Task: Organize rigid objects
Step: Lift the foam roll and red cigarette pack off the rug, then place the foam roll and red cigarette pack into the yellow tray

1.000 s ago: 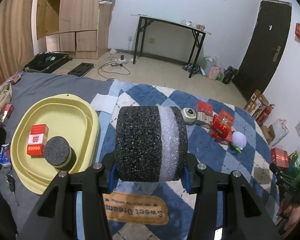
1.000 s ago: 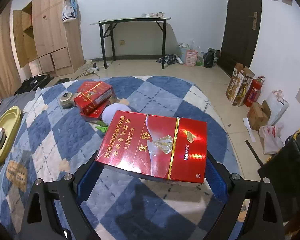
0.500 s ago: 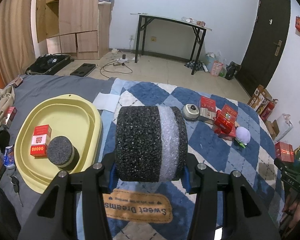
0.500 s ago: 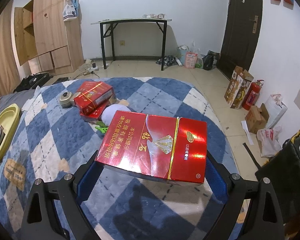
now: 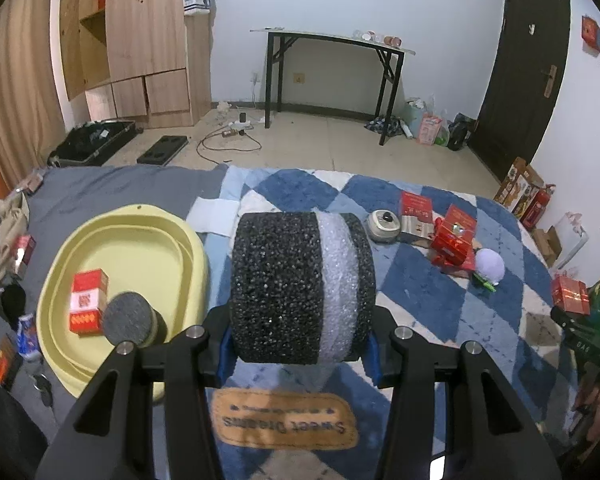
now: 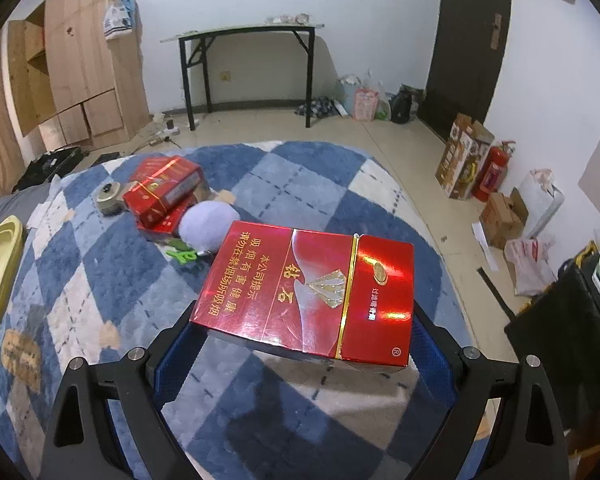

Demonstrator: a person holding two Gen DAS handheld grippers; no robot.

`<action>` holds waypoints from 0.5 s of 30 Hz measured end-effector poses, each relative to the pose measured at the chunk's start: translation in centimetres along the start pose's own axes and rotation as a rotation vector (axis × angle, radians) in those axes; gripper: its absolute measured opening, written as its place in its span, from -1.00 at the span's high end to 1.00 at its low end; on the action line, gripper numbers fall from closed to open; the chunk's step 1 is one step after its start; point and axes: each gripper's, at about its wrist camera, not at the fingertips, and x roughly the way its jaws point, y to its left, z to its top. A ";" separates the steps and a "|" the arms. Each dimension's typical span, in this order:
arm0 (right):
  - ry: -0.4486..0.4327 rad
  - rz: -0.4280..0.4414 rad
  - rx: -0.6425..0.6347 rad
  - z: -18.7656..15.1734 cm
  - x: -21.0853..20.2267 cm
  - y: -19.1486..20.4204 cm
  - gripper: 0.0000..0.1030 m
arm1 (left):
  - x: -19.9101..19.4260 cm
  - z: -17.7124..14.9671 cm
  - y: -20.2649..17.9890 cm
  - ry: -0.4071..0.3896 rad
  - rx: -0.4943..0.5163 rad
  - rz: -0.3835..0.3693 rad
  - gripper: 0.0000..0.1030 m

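My left gripper (image 5: pixel 300 344) clamps a light, stiff foam cylinder (image 5: pixel 300 288) by its ends, centre frame; my right gripper (image 6: pixel 300 332) pinches a slippery red carton (image 6: pixel 304 292) edgewise.

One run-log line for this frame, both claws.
left claw: shut on foam cylinder | right claw: shut on red carton | yellow tray: holds small red box, dark disc

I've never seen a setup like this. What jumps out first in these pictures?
Each gripper is clamped on something big: the left gripper holds a black foam roll with a white band, the right gripper a glossy red box. Left of the roll, a yellow tray sits on the bed.
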 end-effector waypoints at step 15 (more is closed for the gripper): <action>-0.083 0.321 -0.156 6.8 -2.4 15.9 -0.84 | 2.8 1.6 16.5 0.094 -0.233 0.271 0.02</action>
